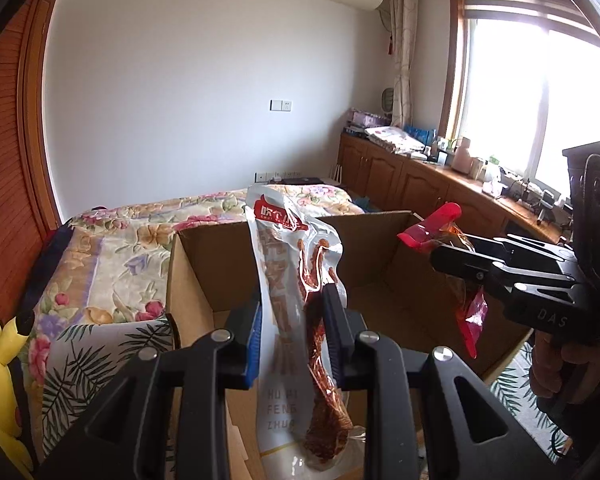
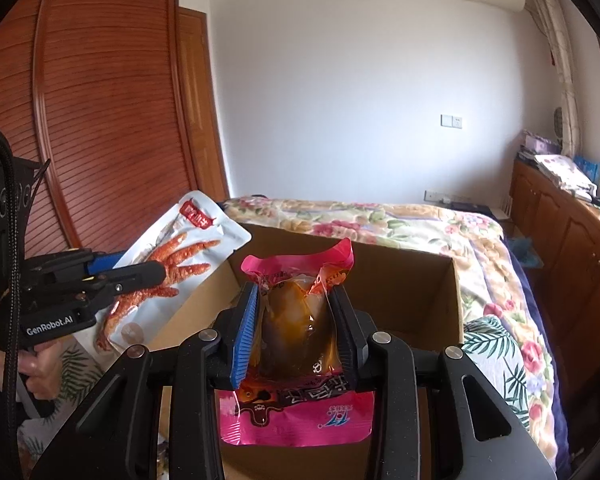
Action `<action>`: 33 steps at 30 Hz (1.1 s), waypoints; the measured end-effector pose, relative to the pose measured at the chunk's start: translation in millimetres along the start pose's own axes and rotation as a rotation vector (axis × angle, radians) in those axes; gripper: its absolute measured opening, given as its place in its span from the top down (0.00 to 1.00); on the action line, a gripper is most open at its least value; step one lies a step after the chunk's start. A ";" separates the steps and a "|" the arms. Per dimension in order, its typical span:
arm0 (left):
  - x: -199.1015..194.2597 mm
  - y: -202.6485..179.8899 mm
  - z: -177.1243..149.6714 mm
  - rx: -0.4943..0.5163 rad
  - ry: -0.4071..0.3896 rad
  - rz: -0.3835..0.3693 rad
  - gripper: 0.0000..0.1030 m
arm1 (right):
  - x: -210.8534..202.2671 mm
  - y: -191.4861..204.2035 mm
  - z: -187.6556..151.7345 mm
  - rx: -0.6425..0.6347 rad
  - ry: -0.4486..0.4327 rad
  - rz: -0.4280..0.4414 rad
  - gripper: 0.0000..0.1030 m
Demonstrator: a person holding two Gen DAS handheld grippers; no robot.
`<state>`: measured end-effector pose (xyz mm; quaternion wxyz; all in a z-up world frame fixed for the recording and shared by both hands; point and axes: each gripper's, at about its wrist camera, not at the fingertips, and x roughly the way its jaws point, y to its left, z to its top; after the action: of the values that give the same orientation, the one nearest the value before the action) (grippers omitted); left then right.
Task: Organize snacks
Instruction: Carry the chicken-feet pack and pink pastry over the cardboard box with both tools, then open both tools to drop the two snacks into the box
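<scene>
My left gripper [image 1: 294, 300] is shut on a white chicken-feet snack packet [image 1: 288, 264], held upright above an open cardboard box [image 1: 188, 280]. In the right wrist view the same packet [image 2: 172, 264] sits in the left gripper [image 2: 158, 270] at the box's left wall. My right gripper [image 2: 296, 300] is shut on a pink packet with a brown egg [image 2: 296, 320], held over the box [image 2: 440, 292]. In the left wrist view the right gripper [image 1: 440, 256] holds that pink packet [image 1: 432, 232] above the box's right side.
The box stands on a bed with a floral quilt [image 1: 120, 248] [image 2: 420, 224]. A yellow plush toy [image 1: 0, 360] lies at the left. Wooden cabinets [image 1: 420, 184] with clutter run under the window at the right. A wooden wardrobe [image 2: 100, 120] stands at the left.
</scene>
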<state>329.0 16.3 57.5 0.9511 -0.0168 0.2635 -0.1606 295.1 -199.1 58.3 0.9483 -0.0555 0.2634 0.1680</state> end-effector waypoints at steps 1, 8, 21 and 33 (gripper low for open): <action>2.5 0.2 -1.2 0.000 0.006 0.001 0.77 | 1.9 0.4 -1.6 -0.001 0.005 -0.008 0.65; 18.1 -4.2 -11.0 0.019 0.041 0.020 0.77 | 9.4 9.4 -14.6 -0.034 0.032 -0.057 0.65; 21.4 -19.3 -21.5 0.053 0.076 0.036 0.78 | 15.6 15.9 -27.9 -0.056 0.097 -0.085 0.65; 15.3 -20.1 -26.0 0.049 0.094 0.025 0.74 | 19.2 7.3 -34.2 0.005 0.152 -0.053 0.62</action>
<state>322.3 -6.3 29.8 0.9396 0.0173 0.3042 -0.1559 291.5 -193.4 19.0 0.9298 -0.0728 0.3336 0.1373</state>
